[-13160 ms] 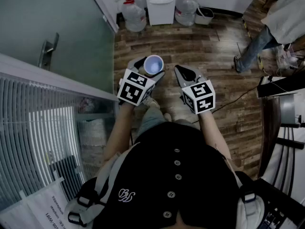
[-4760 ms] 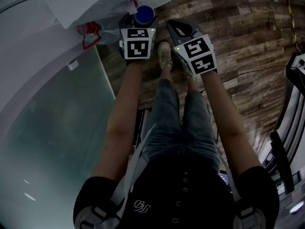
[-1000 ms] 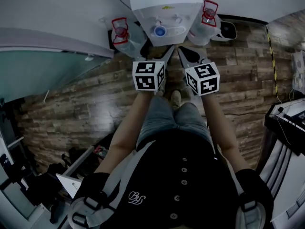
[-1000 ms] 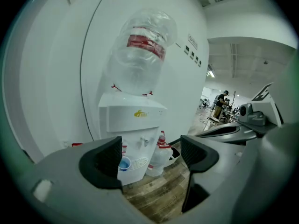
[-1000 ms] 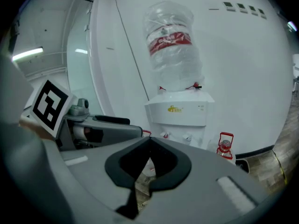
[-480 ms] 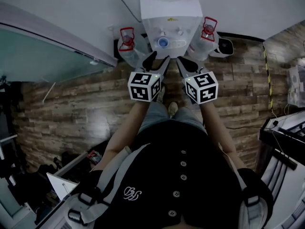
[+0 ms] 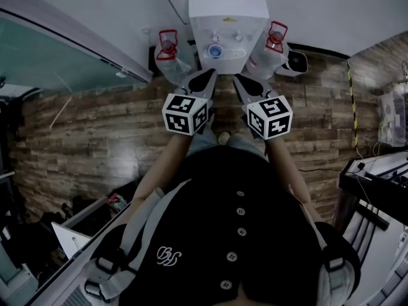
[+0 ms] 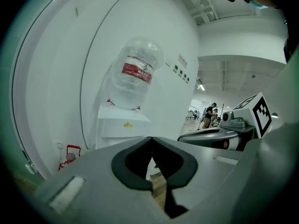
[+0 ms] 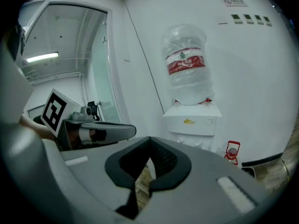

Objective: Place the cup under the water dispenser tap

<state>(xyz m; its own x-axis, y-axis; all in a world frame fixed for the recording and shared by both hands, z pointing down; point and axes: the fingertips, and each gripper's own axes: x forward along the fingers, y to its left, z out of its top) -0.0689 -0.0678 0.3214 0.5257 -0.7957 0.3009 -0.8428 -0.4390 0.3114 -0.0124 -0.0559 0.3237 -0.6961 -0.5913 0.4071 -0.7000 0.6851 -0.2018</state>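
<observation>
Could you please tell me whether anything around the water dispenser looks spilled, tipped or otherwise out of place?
Nothing stands out. The cup stands upright in the water dispenser's bay below the taps, and no puddle shows on the wooden floor around it.

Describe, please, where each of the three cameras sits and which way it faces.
Head view: on the person's head, looking steeply down at the water dispenser and cup; torso, forearms, left tool and right tool show.
Left gripper view: rides the left tool, facing the dispenser; its jaws have just closed on nothing; the right tool shows alongside.
Right gripper view: rides the right tool, facing the dispenser; shut, empty jaws; left tool alongside.
Shared: all three show the dispenser.
</observation>
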